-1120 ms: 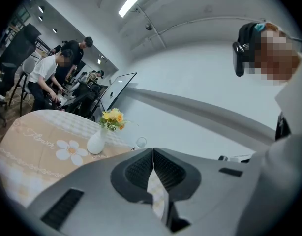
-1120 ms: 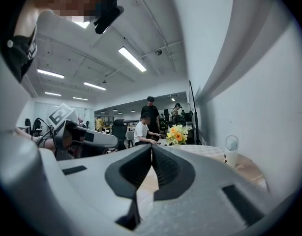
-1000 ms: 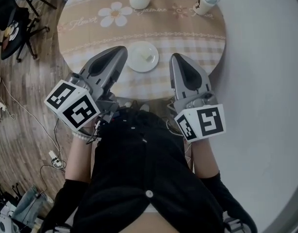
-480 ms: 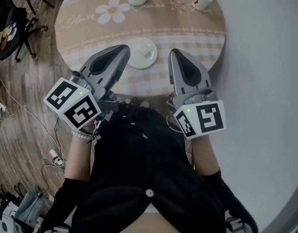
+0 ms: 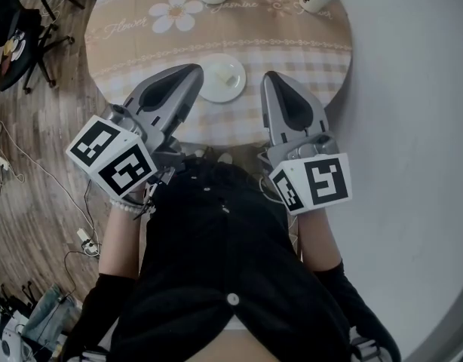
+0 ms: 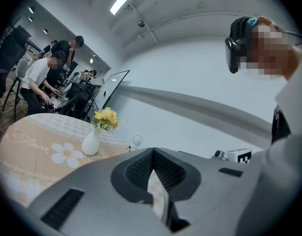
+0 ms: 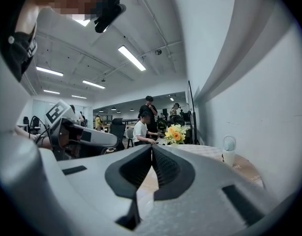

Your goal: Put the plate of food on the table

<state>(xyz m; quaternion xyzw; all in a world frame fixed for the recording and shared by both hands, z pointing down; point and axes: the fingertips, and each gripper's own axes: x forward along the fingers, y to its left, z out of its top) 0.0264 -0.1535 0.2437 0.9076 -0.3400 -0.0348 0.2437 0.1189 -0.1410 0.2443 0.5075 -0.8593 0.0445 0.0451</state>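
The left gripper (image 5: 192,72) and right gripper (image 5: 268,80) were both clamped shut, empty, flanking the small round white plate of food (image 5: 222,78), which sat on the round beige checked-cloth table (image 5: 292,40). Placement looked complete; only a clean retreat seemed left.

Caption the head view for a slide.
Left gripper and right gripper, both shut and empty, hover either side of the plate on the round table.
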